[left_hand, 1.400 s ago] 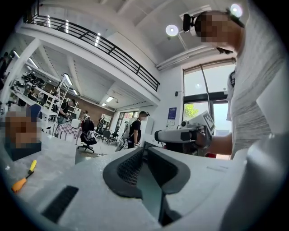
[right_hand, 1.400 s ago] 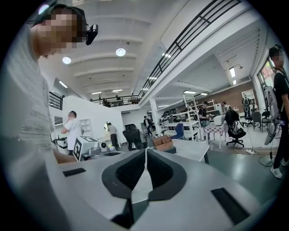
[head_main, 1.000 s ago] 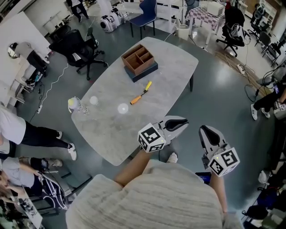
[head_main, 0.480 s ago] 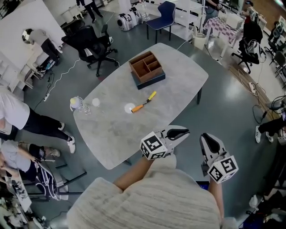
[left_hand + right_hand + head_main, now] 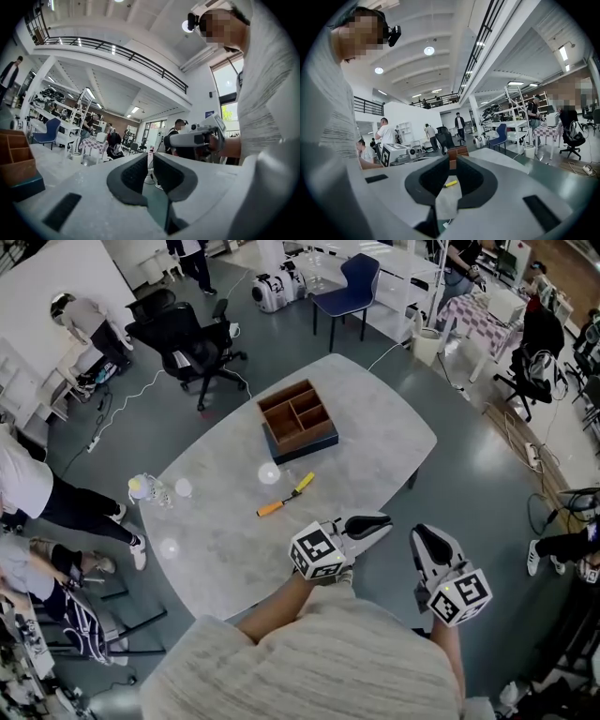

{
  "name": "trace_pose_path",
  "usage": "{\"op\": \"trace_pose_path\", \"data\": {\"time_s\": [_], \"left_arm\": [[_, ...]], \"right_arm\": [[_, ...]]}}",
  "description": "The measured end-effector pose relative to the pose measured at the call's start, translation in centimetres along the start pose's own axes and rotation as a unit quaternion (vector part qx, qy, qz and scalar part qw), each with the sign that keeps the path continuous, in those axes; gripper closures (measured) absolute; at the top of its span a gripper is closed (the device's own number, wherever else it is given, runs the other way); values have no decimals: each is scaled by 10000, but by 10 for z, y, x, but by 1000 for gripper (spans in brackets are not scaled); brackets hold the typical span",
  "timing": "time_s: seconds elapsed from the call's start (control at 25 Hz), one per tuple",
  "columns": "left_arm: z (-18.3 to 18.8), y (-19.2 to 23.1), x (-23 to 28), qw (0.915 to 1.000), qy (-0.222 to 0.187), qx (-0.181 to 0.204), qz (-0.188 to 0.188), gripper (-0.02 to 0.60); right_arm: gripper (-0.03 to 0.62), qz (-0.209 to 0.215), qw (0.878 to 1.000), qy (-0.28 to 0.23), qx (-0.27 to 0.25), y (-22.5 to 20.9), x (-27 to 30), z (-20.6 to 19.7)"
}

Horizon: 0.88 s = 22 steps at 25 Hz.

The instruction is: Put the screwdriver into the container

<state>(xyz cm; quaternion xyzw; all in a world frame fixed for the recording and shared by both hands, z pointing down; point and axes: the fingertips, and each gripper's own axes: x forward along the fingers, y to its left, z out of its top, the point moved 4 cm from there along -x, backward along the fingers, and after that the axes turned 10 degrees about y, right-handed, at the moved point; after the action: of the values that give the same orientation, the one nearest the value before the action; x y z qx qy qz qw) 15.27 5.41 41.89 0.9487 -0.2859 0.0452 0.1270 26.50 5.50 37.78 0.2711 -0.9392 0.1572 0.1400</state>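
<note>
A screwdriver (image 5: 285,495) with an orange handle and a yellow shaft lies mid-table on the grey marble table (image 5: 375,427). Past it stands the wooden container (image 5: 298,418), a divided box on a dark blue base. My left gripper (image 5: 386,519) hovers at the table's near edge, pointing right, with a narrow gap between its empty jaws (image 5: 150,157). My right gripper (image 5: 419,532) hangs just off the edge, also slightly open and empty (image 5: 453,161). In the right gripper view the screwdriver (image 5: 450,183) and the container (image 5: 457,151) show through the jaws.
A small yellow-and-white object (image 5: 145,488) stands at the table's left end. Black office chairs (image 5: 187,338) and a blue chair (image 5: 352,282) stand beyond the table. People (image 5: 19,484) sit at the left, and cables (image 5: 525,442) run over the floor at the right.
Both grippers have come forward to the table's near edge. The table, screwdriver and container lie nearer to them in the head view. Neither gripper's jaws changed.
</note>
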Motion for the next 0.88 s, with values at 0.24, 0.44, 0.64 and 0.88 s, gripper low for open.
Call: {"op": "trace_pose_path", "data": {"time_s": [0.24, 0.44, 0.64, 0.88], "left_arm": [[33, 74, 14, 9996, -101, 27, 278, 535], [46, 127, -4, 9963, -318, -135, 786, 535], [43, 158, -31, 9880, -491, -348, 1421, 535], [39, 186, -46, 9720, -497, -485, 2244, 535]], "right_arm": [[580, 196, 9996, 96, -178, -56, 55, 48], [580, 599, 9969, 163, -474, -77, 108, 84], [580, 1106, 9904, 365, -742, -83, 167, 97], [580, 1990, 9722, 652, -1052, -84, 224, 106]]}}
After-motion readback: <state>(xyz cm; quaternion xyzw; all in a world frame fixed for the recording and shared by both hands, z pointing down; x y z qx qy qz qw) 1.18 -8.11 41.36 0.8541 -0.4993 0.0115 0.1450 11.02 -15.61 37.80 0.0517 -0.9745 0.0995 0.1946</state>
